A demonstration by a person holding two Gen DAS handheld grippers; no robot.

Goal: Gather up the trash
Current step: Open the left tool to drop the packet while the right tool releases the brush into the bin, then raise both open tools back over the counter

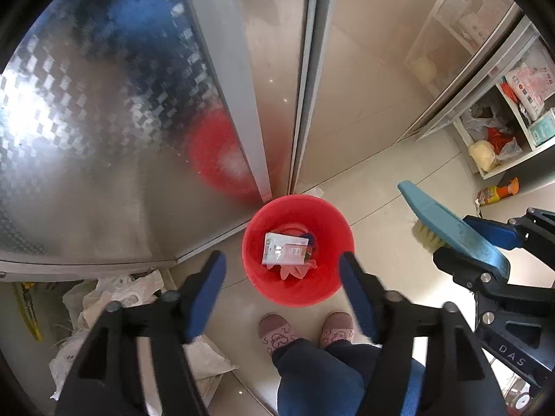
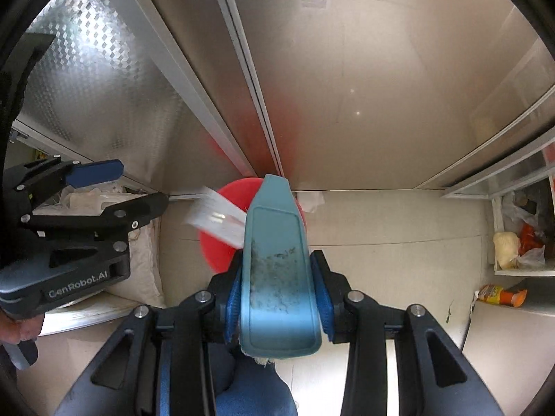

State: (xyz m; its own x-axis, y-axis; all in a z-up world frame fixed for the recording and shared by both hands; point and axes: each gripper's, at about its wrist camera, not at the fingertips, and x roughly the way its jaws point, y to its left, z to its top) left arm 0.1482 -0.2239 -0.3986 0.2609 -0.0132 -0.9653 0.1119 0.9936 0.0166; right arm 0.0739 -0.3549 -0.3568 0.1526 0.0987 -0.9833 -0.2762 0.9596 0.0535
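A red bucket (image 1: 322, 222) stands on the tiled floor against the metal cabinet doors. Inside it lie a white packet (image 1: 282, 249) and some pink scraps. My left gripper (image 1: 282, 267) hangs open above the bucket with nothing between its blue pads. My right gripper (image 2: 277, 274) is shut on a teal hand brush (image 2: 274, 242), bristles facing away from the camera. In the right wrist view the brush hides much of the bucket (image 2: 215, 253), and a blurred white packet (image 2: 215, 218) shows over its rim. The left gripper (image 2: 131, 189) appears there at the left.
Crumpled white bags (image 1: 114, 294) lie on the floor at the left. An open shelf (image 1: 534, 152) with bags stands at the right, with an orange-yellow packet (image 1: 497, 190) on the floor below it. A person's slippers (image 1: 277, 329) are just before the bucket. A white scrap (image 1: 314, 191) lies behind it.
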